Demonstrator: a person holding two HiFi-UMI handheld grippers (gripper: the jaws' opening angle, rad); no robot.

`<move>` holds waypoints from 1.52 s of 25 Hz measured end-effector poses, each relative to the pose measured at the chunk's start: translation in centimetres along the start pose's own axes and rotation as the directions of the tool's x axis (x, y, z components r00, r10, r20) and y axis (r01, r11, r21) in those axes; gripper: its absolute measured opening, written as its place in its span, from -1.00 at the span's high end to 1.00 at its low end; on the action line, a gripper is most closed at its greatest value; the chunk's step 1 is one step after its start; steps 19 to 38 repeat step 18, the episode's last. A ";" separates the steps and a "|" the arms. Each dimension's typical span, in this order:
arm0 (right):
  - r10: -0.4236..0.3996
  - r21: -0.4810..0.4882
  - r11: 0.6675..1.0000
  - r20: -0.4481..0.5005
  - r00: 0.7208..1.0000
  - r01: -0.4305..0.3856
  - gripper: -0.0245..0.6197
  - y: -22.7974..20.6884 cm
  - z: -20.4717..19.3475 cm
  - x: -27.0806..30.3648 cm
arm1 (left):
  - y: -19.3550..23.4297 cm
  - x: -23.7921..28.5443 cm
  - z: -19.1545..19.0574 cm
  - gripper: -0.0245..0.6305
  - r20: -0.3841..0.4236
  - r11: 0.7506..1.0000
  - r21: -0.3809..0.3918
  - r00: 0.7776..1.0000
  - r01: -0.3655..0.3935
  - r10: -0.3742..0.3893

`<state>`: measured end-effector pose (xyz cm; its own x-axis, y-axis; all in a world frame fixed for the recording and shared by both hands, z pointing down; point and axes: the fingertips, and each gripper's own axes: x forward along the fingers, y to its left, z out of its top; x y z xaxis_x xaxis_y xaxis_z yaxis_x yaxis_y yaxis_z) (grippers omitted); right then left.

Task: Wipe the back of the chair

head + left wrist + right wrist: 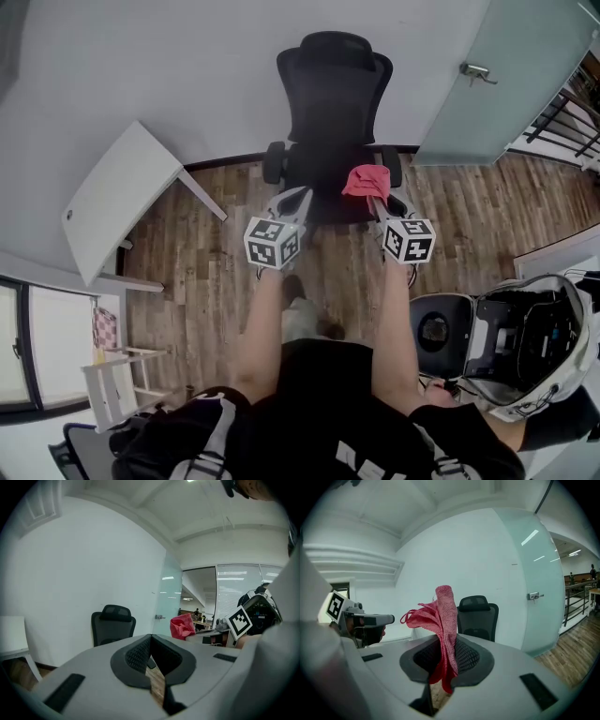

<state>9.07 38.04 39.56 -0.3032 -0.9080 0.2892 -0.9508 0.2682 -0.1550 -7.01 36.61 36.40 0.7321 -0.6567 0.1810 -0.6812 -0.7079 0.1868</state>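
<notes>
My right gripper [377,201] is clamped on the red knitted cloth [366,180]. My left gripper [296,199] has its jaws together on nothing. The black mesh office chair [335,94] stands straight ahead by the wall, with its upright back facing me, about equally near to both grippers.

The cloth [443,620] is a coarse red knit, fuzzy-looking. The chair [333,103] back looks like matt black mesh. The floor [469,216] is wood-grain plank, the door [511,75] frosted glass. The left gripper [151,641] and right gripper [449,644] are matt grey plastic with ribbed black pads.
</notes>
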 end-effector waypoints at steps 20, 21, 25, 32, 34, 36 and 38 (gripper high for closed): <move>-0.003 0.011 1.000 0.023 1.000 0.003 0.68 0.5 0.0 -5.8 | -3.2 -4.2 1.2 0.85 0.029 0.997 0.064 0.999 -0.046 0.044; -0.003 0.011 1.000 0.023 1.000 0.003 0.68 0.5 0.0 -5.8 | -3.2 -4.2 1.2 0.85 0.029 0.997 0.064 0.999 -0.046 0.044; -0.003 0.011 1.000 0.023 1.000 0.003 0.68 0.5 0.0 -5.8 | -3.2 -4.2 1.2 0.85 0.029 0.997 0.064 0.999 -0.046 0.044; -0.003 0.011 1.000 0.023 1.000 0.003 0.68 0.5 0.0 -5.8 | -3.2 -4.2 1.2 0.85 0.029 0.997 0.064 0.999 -0.046 0.044; -0.003 0.011 1.000 0.023 1.000 0.003 0.68 0.5 0.0 -5.8 | -3.2 -4.2 1.2 0.85 0.029 0.997 0.064 0.999 -0.046 0.044; -0.003 0.011 1.000 0.023 1.000 0.003 0.68 0.5 0.0 -5.8 | -3.2 -4.2 1.2 0.85 0.029 0.997 0.064 0.999 -0.046 0.044; -0.003 0.011 1.000 0.023 1.000 0.003 0.68 0.5 0.0 -5.8 | -3.2 -4.2 1.2 0.85 0.029 0.997 0.064 0.999 -0.046 0.044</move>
